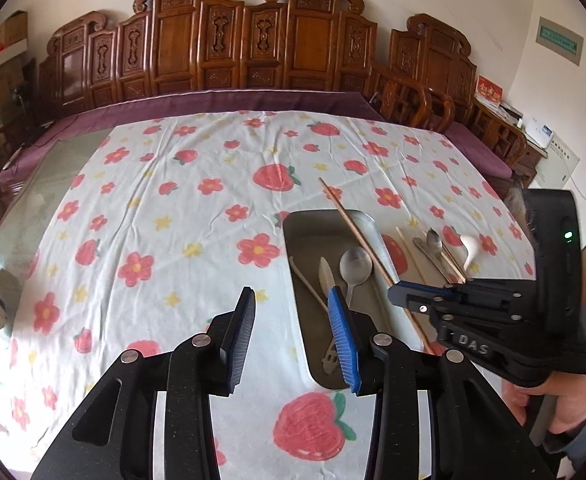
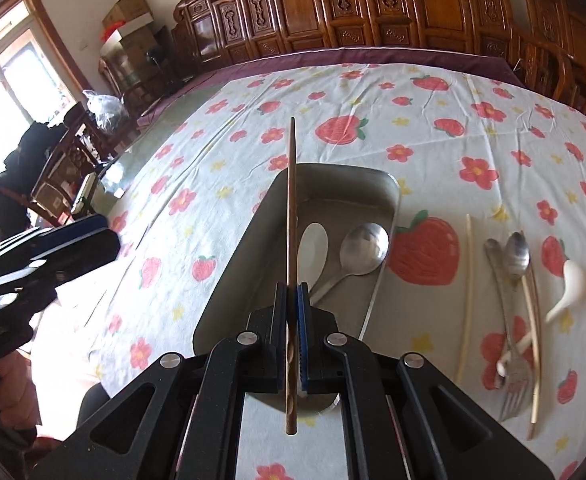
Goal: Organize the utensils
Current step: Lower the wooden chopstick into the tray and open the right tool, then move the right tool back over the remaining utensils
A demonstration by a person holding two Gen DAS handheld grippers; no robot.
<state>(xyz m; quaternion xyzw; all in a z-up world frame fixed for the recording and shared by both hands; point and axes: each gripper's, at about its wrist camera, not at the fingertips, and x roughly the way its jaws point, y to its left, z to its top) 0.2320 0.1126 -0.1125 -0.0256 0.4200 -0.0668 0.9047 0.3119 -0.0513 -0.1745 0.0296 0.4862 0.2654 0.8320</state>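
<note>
From the left wrist, the left gripper (image 1: 291, 312) hangs with jaws apart and empty over a rectangular metal tray (image 1: 313, 236) on the strawberry-print cloth (image 1: 153, 200) covering the surface. From the right wrist, the right gripper (image 2: 291, 294) clamps one slim brown chopstick (image 2: 291, 200) above the tray, which holds two spoons; a fork (image 2: 511, 376) lies right.

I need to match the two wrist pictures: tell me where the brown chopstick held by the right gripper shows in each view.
Left wrist view: the brown chopstick runs diagonally right of centre, crossing the metal tray's right rim into the right gripper.
Right wrist view: the brown chopstick stands near-vertical at centre, clamped in the right gripper.
Shared landmark: the steel spoon lying in the tray.
</note>
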